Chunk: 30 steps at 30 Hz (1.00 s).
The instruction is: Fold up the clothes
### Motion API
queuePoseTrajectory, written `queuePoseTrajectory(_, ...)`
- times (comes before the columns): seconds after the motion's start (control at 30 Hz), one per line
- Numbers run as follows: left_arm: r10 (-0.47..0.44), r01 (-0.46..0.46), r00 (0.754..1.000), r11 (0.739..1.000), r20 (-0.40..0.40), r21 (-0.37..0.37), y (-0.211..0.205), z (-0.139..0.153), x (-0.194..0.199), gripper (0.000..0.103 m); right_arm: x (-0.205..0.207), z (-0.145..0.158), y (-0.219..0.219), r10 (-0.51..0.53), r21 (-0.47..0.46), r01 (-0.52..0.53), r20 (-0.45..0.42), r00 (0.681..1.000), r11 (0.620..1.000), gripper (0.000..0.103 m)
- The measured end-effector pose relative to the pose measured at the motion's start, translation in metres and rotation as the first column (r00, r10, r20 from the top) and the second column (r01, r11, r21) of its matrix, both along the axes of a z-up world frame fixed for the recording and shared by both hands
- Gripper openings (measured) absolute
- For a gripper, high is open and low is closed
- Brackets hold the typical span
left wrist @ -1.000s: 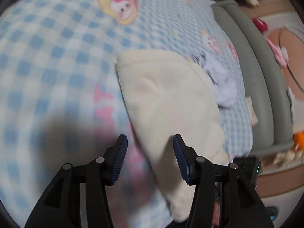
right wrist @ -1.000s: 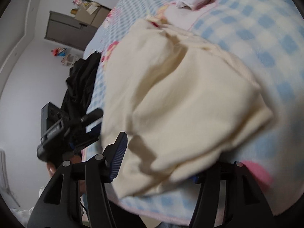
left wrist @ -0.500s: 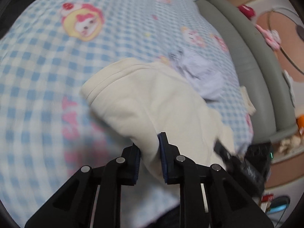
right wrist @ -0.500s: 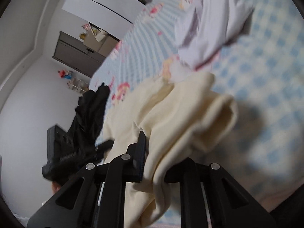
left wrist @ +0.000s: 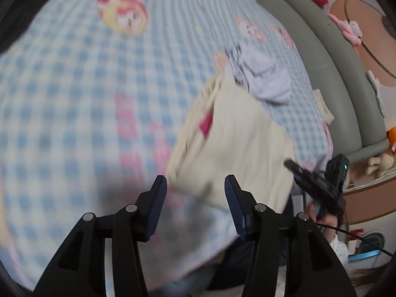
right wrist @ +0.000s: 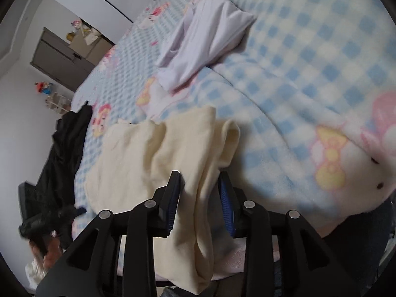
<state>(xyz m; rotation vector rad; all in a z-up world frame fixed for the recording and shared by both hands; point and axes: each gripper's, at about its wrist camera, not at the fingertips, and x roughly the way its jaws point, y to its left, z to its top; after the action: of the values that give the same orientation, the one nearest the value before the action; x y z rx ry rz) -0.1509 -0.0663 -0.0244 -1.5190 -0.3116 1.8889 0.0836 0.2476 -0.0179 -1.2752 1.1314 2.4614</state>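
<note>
A cream garment (left wrist: 235, 143) lies folded on the blue checked blanket (left wrist: 74, 86). My left gripper (left wrist: 195, 182) hovers over its near edge; its jaws are opening and nothing is between them. In the right wrist view a thick fold of the cream garment (right wrist: 153, 153) runs between the fingers of my right gripper (right wrist: 199, 177) and hangs down over the bed's edge. These jaws are opening too, and the right blue pad (right wrist: 226, 203) shows bare beside the cloth. The right gripper (left wrist: 316, 185) also appears in the left wrist view, at the garment's right corner.
A lavender garment (right wrist: 205, 37) lies crumpled just beyond the cream one. A black garment (right wrist: 69, 148) is heaped at the bed's far left side. A grey padded bed frame (left wrist: 334, 74) borders the blanket. A hand (right wrist: 47, 252) holds the blurred left gripper. A grey wardrobe (right wrist: 61, 57) stands behind.
Both grippers pinched the cream garment half a second ago and have since spread their jaws. The left one has lifted off the cloth. The garment now lies more folded, nearer the lavender one.
</note>
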Motion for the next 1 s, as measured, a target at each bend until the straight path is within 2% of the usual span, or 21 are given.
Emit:
queuePoseTrajectory(0.1,-0.054,0.054,0.998,0.998,0.013,-0.017,0.027,-0.012,-0.021,0.058,-0.005,-0.012,-0.008,0.059,-0.067,-0.059,-0.002,0.998,0.996,0.039)
queuePoseTrajectory(0.13,-0.074,0.075,0.997,0.997,0.035,-0.029,0.038,-0.022,-0.026,0.062,-0.01,-0.017,-0.013,0.08,-0.086,-0.08,0.001,0.997,0.993,0.044)
queuePoseTrajectory(0.17,-0.095,0.098,0.993,0.994,0.063,-0.041,0.048,-0.033,-0.029,0.067,-0.014,-0.022,-0.018,0.102,-0.104,-0.101,0.003,0.995,0.989,0.044)
queuePoseTrajectory(0.23,-0.112,0.119,0.985,0.992,0.13,-0.051,0.061,-0.058,-0.033,0.079,-0.017,-0.037,-0.018,0.07,-0.144,-0.068,0.008,0.998,0.987,0.045)
queuePoseTrajectory(0.3,-0.112,0.124,0.978,0.991,0.178,-0.056,0.07,-0.076,-0.034,0.075,-0.02,-0.044,-0.017,0.052,-0.165,-0.05,0.004,0.999,0.985,0.045)
queuePoseTrajectory(0.37,-0.105,0.11,0.981,0.994,0.163,-0.023,0.07,-0.066,-0.032,0.048,-0.025,-0.042,-0.015,0.05,-0.164,-0.051,-0.011,0.999,0.985,0.035)
queuePoseTrajectory(0.4,-0.099,0.102,0.984,0.995,0.146,-0.012,0.069,-0.057,-0.03,0.043,-0.029,-0.03,-0.017,0.069,-0.144,-0.076,-0.052,0.996,0.987,0.024)
queuePoseTrajectory(0.43,-0.095,0.096,0.987,0.995,0.127,0.003,0.065,-0.046,-0.026,0.035,-0.033,-0.018,-0.02,0.089,-0.122,-0.1,-0.094,0.992,0.987,0.02)
queuePoseTrajectory(0.47,-0.089,0.087,0.99,0.996,0.111,0.028,0.059,-0.035,-0.022,0.032,-0.037,-0.005,-0.022,0.11,-0.1,-0.124,-0.136,0.985,0.987,0.019)
queuePoseTrajectory(0.57,-0.065,0.059,0.997,0.992,0.05,0.111,0.033,0.002,-0.001,0.031,-0.047,0.028,-0.029,0.165,-0.039,-0.181,-0.252,0.953,0.983,0.019)
queuePoseTrajectory(0.63,-0.047,0.044,0.999,0.991,0.02,0.128,0.013,0.016,0.014,0.031,-0.048,0.041,-0.031,0.181,-0.036,-0.202,-0.318,0.931,0.979,0.019)
queuePoseTrajectory(0.7,-0.027,0.025,1.0,0.995,0.011,0.101,-0.004,0.016,0.025,0.033,-0.044,0.039,-0.027,0.154,-0.061,-0.181,-0.307,0.939,0.982,0.021)
queuePoseTrajectory(0.77,-0.023,0.022,0.999,0.999,0.039,0.032,-0.013,-0.006,0.027,0.044,-0.048,0.018,-0.024,0.139,-0.039,-0.146,-0.141,0.98,0.988,0.028)
queuePoseTrajectory(0.83,-0.04,0.044,0.993,0.998,0.115,-0.037,-0.014,-0.041,0.023,0.05,-0.057,-0.01,-0.025,0.126,0.012,-0.126,0.062,0.99,0.992,0.03)
queuePoseTrajectory(0.87,-0.039,0.046,0.988,0.998,0.148,-0.04,-0.017,-0.053,0.02,0.057,-0.054,-0.019,-0.023,0.114,-0.018,-0.113,0.084,0.99,0.993,0.032)
queuePoseTrajectory(0.9,-0.035,0.038,0.985,0.999,0.17,-0.01,-0.021,-0.058,0.017,0.058,-0.052,-0.029,-0.021,0.103,-0.049,-0.099,0.103,0.989,0.994,0.033)
queuePoseTrajectory(0.93,-0.033,0.028,0.981,0.999,0.189,0.028,-0.025,-0.06,0.014,0.058,-0.049,-0.028,-0.021,0.098,-0.079,-0.092,0.074,0.992,0.993,0.033)
queuePoseTrajectory(1.0,-0.031,0.018,0.986,0.996,0.163,0.083,-0.028,-0.054,0.005,0.062,-0.042,-0.025,-0.019,0.085,-0.139,-0.082,0.014,0.996,0.987,0.037)
